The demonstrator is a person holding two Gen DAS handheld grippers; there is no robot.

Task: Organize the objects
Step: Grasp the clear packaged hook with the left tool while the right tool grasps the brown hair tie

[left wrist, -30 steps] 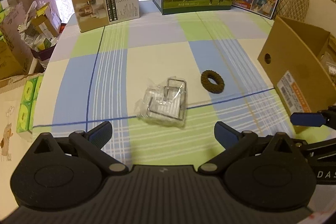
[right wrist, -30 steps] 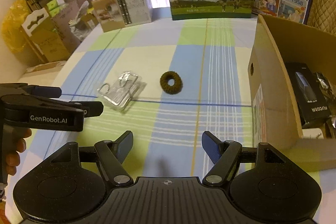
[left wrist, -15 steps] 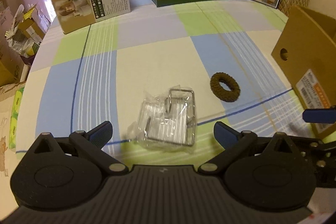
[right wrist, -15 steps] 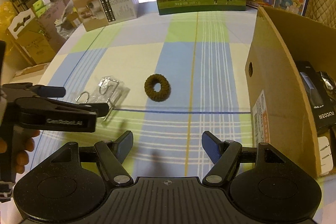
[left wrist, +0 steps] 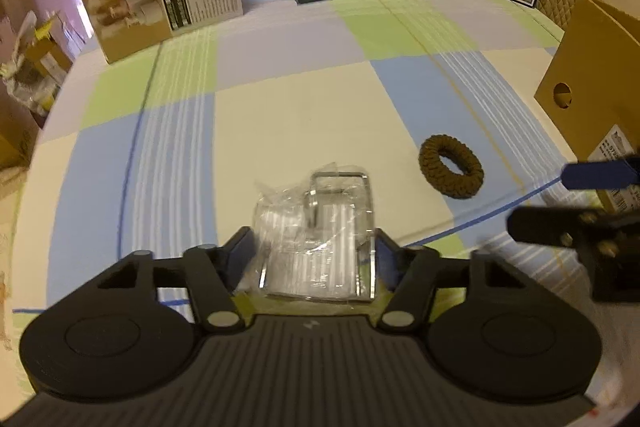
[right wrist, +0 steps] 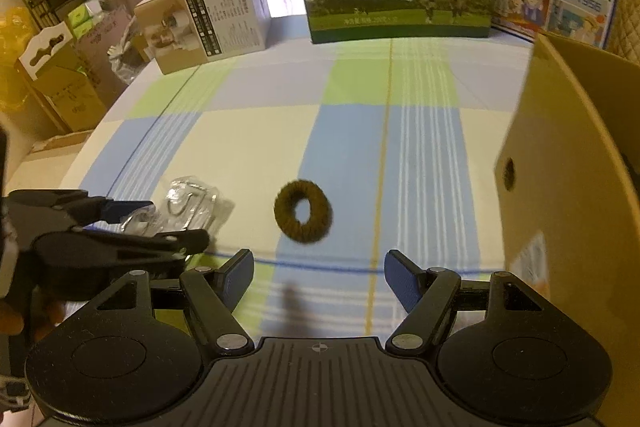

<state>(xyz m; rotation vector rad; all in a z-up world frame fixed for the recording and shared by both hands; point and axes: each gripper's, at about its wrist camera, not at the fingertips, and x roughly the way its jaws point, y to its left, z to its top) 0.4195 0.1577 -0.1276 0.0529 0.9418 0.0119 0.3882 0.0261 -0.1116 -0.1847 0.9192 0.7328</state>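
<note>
The bagged wire hook (left wrist: 316, 247) is straddled lengthwise by the left gripper (left wrist: 315, 254), jaws wide, not pinched yet. Right gripper (right wrist: 319, 273), also spread and empty, is parked short of the scrunchie (right wrist: 303, 211).

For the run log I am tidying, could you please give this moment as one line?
left hand-held gripper: fingers astride bagged metal hook | right hand-held gripper: open, empty, facing brown ring | cardboard box: at right

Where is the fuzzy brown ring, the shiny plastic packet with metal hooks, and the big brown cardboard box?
fuzzy brown ring (right wrist: 303, 217), right wrist view, on its left woolly band.
shiny plastic packet with metal hooks (left wrist: 320, 247), left wrist view, on the clear wrap's middle.
big brown cardboard box (right wrist: 560, 167), right wrist view, on its outer side wall.
</note>
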